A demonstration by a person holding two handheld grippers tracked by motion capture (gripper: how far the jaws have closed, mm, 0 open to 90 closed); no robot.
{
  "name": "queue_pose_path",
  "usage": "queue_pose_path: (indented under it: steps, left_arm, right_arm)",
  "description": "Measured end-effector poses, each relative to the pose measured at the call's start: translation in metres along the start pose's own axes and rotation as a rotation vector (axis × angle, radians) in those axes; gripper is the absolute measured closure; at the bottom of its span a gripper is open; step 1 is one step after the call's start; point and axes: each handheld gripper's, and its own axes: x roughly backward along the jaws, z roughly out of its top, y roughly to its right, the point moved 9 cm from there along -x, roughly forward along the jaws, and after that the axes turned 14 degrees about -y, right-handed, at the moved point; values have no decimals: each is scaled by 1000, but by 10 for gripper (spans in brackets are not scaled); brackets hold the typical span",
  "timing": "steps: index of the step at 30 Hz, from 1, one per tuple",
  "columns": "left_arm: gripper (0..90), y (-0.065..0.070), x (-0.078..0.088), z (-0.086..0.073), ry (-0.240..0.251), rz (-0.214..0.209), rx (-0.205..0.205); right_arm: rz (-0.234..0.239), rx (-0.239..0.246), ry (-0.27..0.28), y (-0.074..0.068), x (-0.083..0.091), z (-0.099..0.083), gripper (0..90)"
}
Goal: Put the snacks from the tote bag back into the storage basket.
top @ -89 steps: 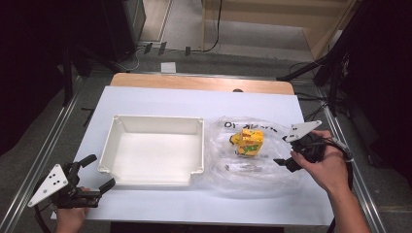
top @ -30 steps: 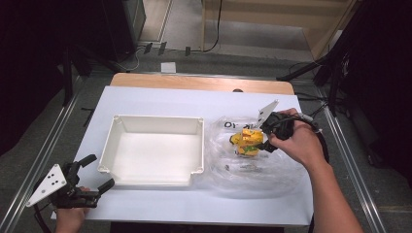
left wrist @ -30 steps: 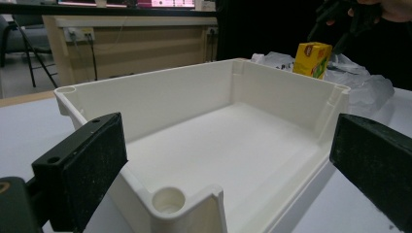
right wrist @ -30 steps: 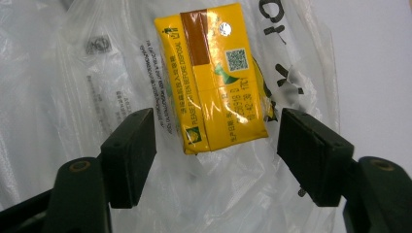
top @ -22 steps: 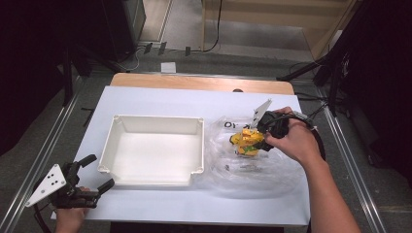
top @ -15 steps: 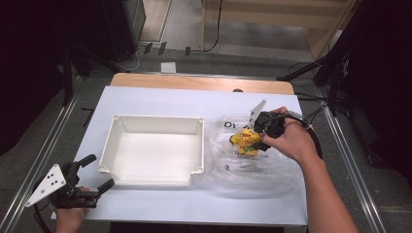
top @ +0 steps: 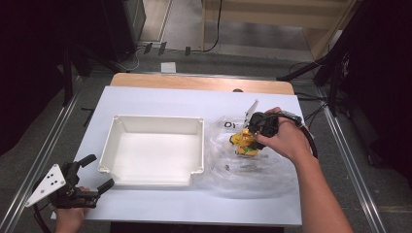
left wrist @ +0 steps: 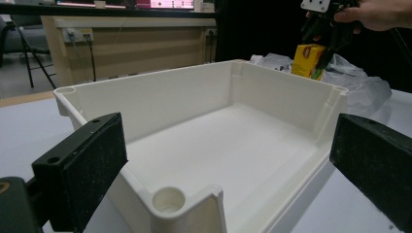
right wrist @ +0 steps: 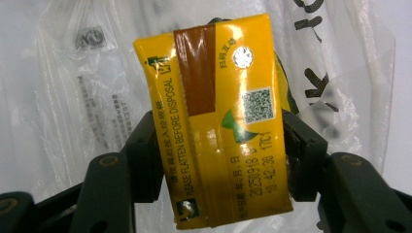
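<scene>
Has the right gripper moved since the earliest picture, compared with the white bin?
Yes. The right gripper has come leftward, toward the white bin, from the table's right edge onto the plastic bag. Its fingers have just been closing and now clamp the yellow drink carton.

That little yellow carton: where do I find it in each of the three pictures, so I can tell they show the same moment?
High view: the yellow carton lies right of centre, on the clear plastic bag, under the right gripper.
Left gripper view: top right, beyond the far wall of the white tray.
Right gripper view: centre, upright between the two black jaws, which press on its sides.
Shared landmark: the clear plastic bag with black lettering.
</scene>
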Motion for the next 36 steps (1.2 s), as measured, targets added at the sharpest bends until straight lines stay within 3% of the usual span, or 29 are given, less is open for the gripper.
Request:
queue_pose_path:
  steps: [17,22,25,36]
  left_arm:
    - [6,0,0,0,0,-3,1]
    - [6,0,0,0,1,-4,2]
    - [6,0,0,0,1,-4,2]
    - [6,0,0,0,2,-6,4]
  right_arm:
    - [3,33,-13,-2,-9,7,441]
    - [24,27,-25,-2,-11,9,480]
    - [48,48,-19,-4,-8,7,519]
    - [47,75,-21,-5,-7,7,523]
